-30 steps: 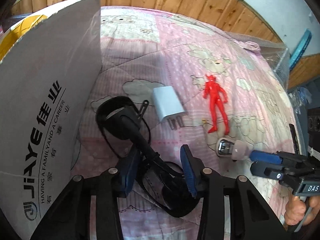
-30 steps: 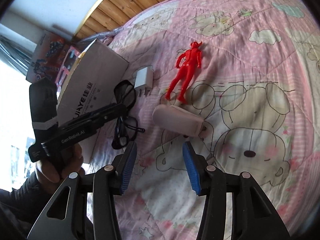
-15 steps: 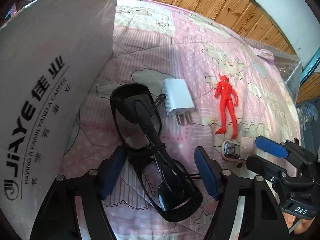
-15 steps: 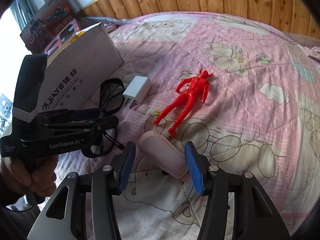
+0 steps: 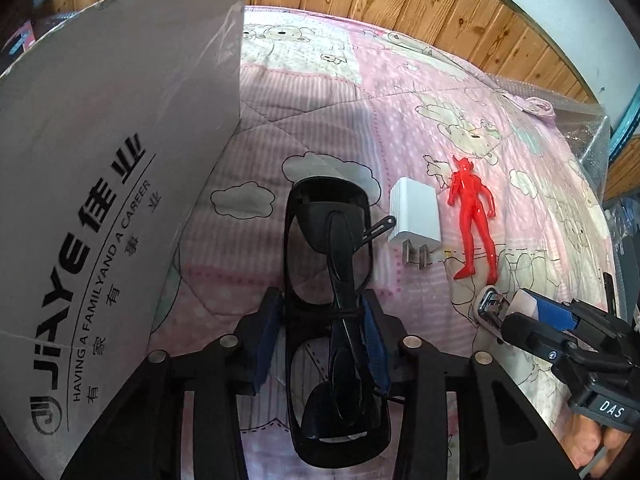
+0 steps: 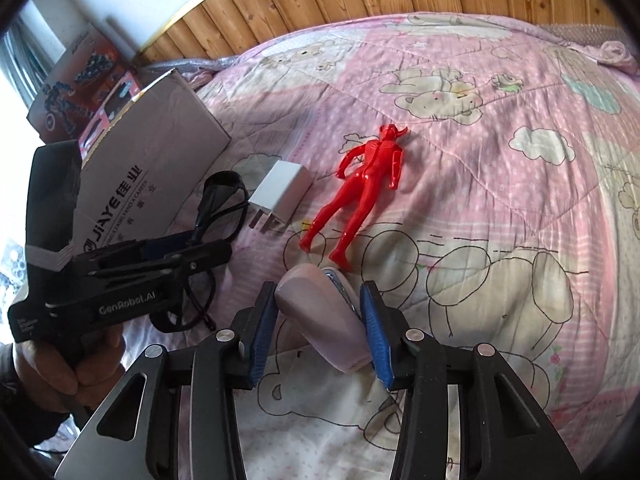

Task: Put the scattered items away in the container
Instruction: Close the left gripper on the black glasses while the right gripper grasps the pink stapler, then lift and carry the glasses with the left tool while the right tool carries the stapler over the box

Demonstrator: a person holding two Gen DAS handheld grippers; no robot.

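Observation:
Black glasses (image 5: 340, 240) lie folded on the pink quilt beside the cardboard box (image 5: 100, 160). My left gripper (image 5: 322, 304) is shut on their middle, a blue pad against each side. Right of them lie a white charger plug (image 5: 414, 216) and a red toy figure (image 5: 474, 216). A pink stapler (image 6: 320, 308) sits at the figure's feet, and my right gripper (image 6: 318, 296) is shut on it. The right wrist view also shows the box (image 6: 160, 140), glasses (image 6: 216, 188), charger (image 6: 282, 192), figure (image 6: 372, 168) and left gripper (image 6: 192, 252).
The quilt (image 6: 500, 200) covers a bed backed by a wooden wall (image 5: 400, 4). Colourful toy boxes (image 6: 80, 80) stand behind the cardboard box. Bubble wrap (image 5: 580, 120) lies at the far right edge. A hand (image 6: 80, 368) holds the left gripper's handle.
The left gripper opened wide, moved forward along the glasses and closed on their middle. The right gripper advanced until the stapler sat between its pads, then narrowed onto it.

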